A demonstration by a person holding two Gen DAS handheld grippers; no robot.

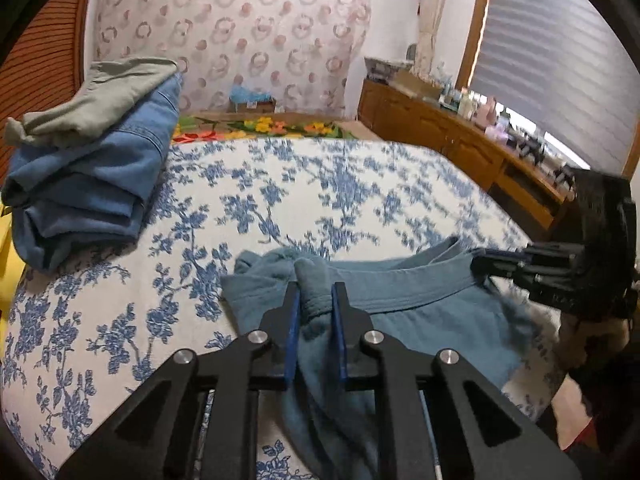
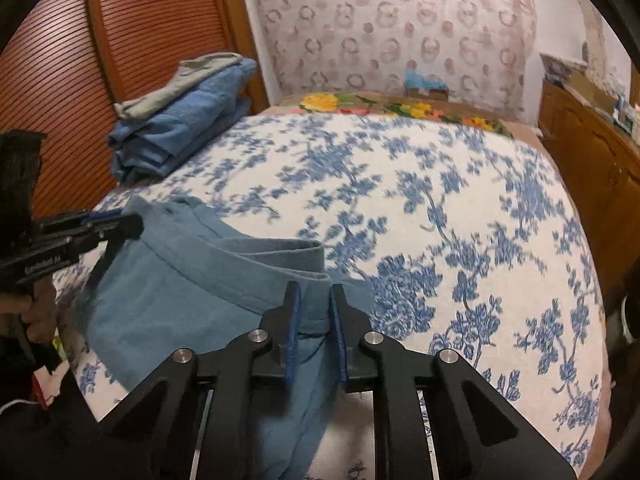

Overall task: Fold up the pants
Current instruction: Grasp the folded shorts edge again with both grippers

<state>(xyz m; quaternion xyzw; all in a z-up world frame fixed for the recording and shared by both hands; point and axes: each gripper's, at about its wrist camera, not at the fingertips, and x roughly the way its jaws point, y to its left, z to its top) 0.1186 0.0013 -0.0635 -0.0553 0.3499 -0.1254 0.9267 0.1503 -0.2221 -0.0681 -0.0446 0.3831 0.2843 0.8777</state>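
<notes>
Left gripper (image 2: pixel 120 226) lettering, perhaps "...AI", blurred.

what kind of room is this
Most likely a bedroom in a home: a bed with a blue floral bedspread, a stack of folded clothes on it, a long wooden dresser crowded with bottles, and a louvred wooden door.

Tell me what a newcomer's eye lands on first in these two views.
First, the teal pants lying at the near edge of the blue floral bedspread, their waistband pinched at each end: the left gripper is shut on bunched cloth, the right gripper on the other end. Next, the stack of folded clothes at the bed's far left corner, blue denim with a grey-green garment on top.
</notes>
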